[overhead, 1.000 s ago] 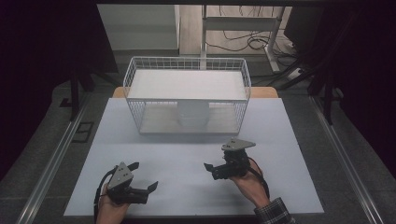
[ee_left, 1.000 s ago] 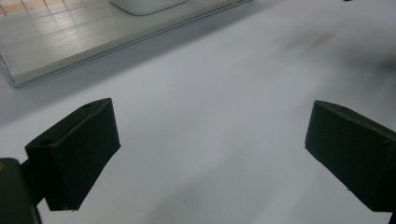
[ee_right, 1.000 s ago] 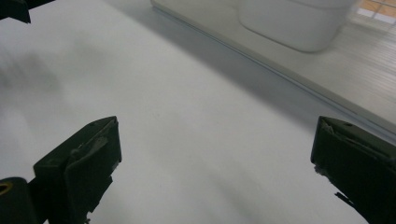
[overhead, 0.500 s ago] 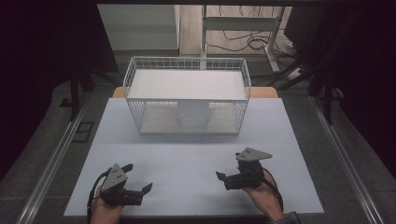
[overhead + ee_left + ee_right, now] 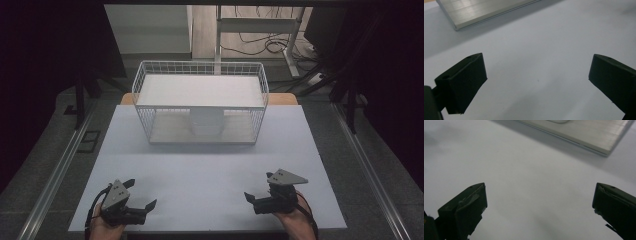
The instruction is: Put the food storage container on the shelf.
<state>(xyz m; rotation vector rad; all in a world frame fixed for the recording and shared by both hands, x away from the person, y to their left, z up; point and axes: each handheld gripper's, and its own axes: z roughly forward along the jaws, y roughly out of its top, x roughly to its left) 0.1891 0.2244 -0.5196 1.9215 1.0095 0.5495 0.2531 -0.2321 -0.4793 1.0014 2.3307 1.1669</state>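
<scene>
Held low at the near edge of the white desk [image 5: 210,170], left tongs [image 5: 142,196] and right tongs [image 5: 248,198], each in a hand, both with jaws spread wide and gripping nothing. Tips turned inward toward one another, well apart, bare white surface between them. Seen along the left tongs [image 5: 536,77], black jaws standing far apart over the plain sheet, a pale metal edge crossing the top corner. Same from the right tongs [image 5: 539,202]: jaws parted, nothing between them, a pale metal edge beyond. Farther back, at the middle of the desk, a white wire basket [image 5: 200,107] with a flat white shelf across its top. Under that shelf, inside the basket, a white cup-like container [image 5: 206,122], well apart from both tongs. Beyond, a dark floor with cables.
</scene>
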